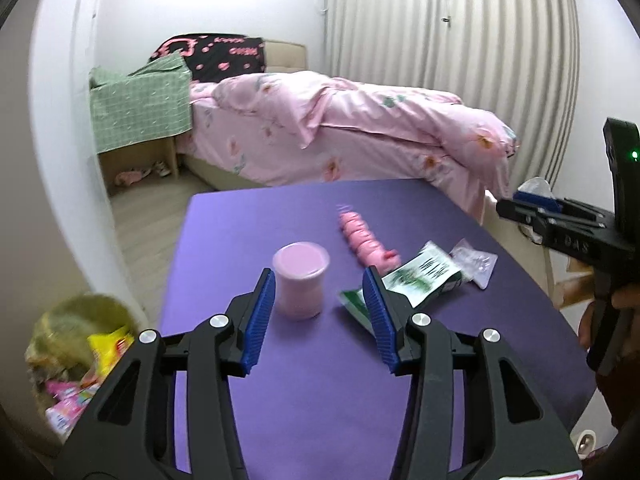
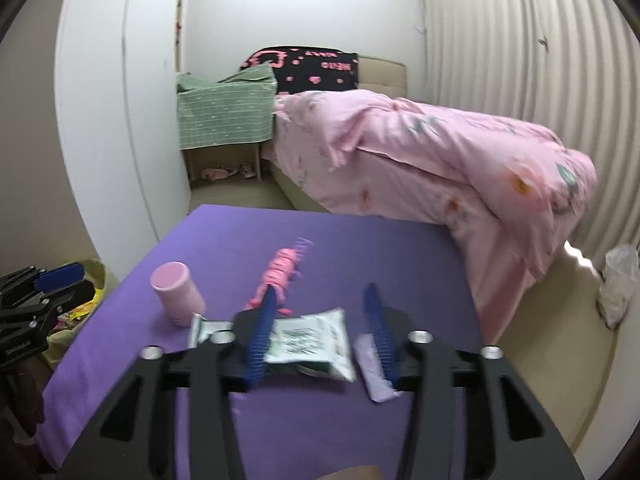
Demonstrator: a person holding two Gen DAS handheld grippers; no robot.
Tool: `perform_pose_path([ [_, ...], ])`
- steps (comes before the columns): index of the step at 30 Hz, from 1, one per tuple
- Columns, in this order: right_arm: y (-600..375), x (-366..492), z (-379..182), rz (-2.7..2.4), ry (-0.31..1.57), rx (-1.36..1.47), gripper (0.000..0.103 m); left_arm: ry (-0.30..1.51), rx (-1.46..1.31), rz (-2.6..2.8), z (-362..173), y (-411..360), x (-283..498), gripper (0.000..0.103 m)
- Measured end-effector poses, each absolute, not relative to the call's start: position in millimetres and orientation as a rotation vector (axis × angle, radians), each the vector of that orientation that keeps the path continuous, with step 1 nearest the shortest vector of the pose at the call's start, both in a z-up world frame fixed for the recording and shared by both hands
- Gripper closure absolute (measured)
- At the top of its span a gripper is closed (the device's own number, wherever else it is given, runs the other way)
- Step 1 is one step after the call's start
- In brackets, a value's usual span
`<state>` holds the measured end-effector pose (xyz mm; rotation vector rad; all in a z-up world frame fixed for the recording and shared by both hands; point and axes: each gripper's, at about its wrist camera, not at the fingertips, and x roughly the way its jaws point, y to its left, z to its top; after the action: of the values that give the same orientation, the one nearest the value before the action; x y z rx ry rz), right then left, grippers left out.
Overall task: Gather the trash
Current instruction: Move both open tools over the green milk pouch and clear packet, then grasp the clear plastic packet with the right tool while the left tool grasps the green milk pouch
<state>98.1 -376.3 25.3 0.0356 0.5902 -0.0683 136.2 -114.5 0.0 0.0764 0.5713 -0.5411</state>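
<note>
On the purple table (image 1: 320,380) lie a green-and-white wrapper (image 1: 416,276), a clear plastic wrapper (image 1: 476,264), a pink cup (image 1: 300,284) and a pink segmented toy (image 1: 364,240). My left gripper (image 1: 320,304) is open and empty, just in front of the cup. My right gripper (image 2: 322,320) is open and empty, its jaws on either side of the green-and-white wrapper (image 2: 316,340), above it. The clear wrapper (image 2: 374,368) lies by its right finger. The cup (image 2: 178,292) and the toy (image 2: 280,272) lie beyond. The right gripper also shows in the left wrist view (image 1: 508,208).
A yellow-green bin (image 1: 76,356) with coloured wrappers stands on the floor left of the table; it also shows in the right wrist view (image 2: 80,312). A bed with a pink quilt (image 1: 360,128) stands beyond the table. A white bag (image 2: 620,280) sits on the floor at the right.
</note>
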Motion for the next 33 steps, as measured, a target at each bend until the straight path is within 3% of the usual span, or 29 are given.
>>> perform_pose_path([
  [7, -411, 93, 5, -0.145, 0.651, 0.042, 0.054, 0.588, 0.108, -0.629, -12, -163, 146, 0.054],
  [22, -448, 85, -32, -0.159, 0.735, 0.098, 0.054, 0.664, 0.09, -0.757, -45, -192, 156, 0.054],
  [33, -476, 139, -78, -0.147, 0.881, 0.17, 0.054, 0.71, 0.116, -0.743, -49, -203, 171, 0.054],
])
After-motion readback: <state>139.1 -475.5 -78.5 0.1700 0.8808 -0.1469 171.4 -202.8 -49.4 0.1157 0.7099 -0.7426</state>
